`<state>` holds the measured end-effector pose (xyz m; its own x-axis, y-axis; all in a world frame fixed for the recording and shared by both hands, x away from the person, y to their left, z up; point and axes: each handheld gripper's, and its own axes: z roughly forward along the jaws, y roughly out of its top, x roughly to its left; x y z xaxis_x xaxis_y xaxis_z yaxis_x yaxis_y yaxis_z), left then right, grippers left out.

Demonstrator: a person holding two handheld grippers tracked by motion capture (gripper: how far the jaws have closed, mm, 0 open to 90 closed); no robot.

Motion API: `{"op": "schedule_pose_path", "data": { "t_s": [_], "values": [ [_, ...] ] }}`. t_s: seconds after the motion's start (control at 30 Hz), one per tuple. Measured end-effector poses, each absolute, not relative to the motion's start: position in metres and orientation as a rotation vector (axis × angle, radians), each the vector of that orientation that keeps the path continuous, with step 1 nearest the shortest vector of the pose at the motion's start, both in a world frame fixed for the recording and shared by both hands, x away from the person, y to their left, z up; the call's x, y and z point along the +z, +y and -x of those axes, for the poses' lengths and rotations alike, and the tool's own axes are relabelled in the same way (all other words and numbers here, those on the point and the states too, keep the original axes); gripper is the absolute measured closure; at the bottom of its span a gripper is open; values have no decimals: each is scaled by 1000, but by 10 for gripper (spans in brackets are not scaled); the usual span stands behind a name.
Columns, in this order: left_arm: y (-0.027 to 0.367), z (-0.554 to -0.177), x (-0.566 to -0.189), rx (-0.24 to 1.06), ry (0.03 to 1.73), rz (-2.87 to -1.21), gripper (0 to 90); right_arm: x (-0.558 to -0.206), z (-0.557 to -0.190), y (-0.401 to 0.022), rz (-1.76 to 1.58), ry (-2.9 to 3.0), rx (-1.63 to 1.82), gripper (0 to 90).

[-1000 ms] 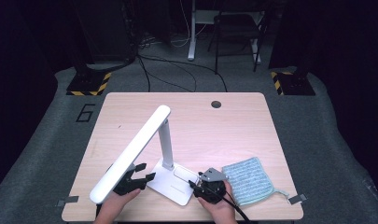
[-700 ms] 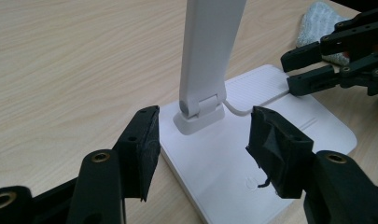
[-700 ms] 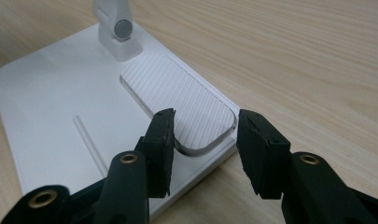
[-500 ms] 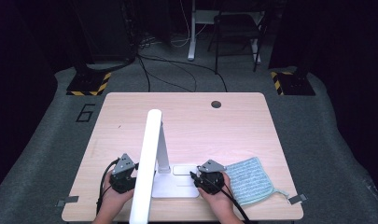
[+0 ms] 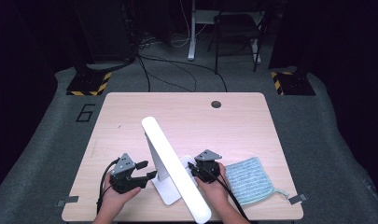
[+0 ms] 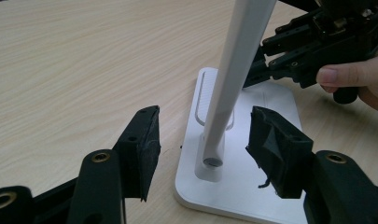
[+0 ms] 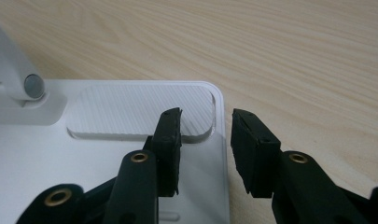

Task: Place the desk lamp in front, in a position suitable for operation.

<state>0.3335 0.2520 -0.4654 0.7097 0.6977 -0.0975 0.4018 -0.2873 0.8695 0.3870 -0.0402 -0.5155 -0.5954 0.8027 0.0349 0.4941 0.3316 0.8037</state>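
The white desk lamp [image 5: 170, 175] sits near the table's [image 5: 130, 116] front edge, its long head jutting toward the person. Left gripper [image 6: 203, 147] gapes beside its post, holding nothing. Right gripper [image 7: 205, 140], jaws just narrowed, straddles the base's edge without a visible pinch. Honestly, it could slip off and tip the lamp.

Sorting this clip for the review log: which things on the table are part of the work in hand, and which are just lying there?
In the job:
- white desk lamp
- left claw, jaws spread either side of the lamp's stem
- right claw, straddling the base edge

Lying about:
- blue-green cloth at the table's right
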Motion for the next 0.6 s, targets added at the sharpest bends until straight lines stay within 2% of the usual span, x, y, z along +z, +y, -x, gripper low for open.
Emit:
{"op": "schedule_pose_path", "data": {
  "t_s": [0.33, 0.6],
  "values": [
    [253, -332, -464, 365, 838, -1936, 435, -505, -360, -61, -1115, 2242, 1180, 561],
    [252, -331, -465, 364, 838, -1945, 435, -515, -333, -76, -1105, 2279, 1142, 555]
  ]
}}
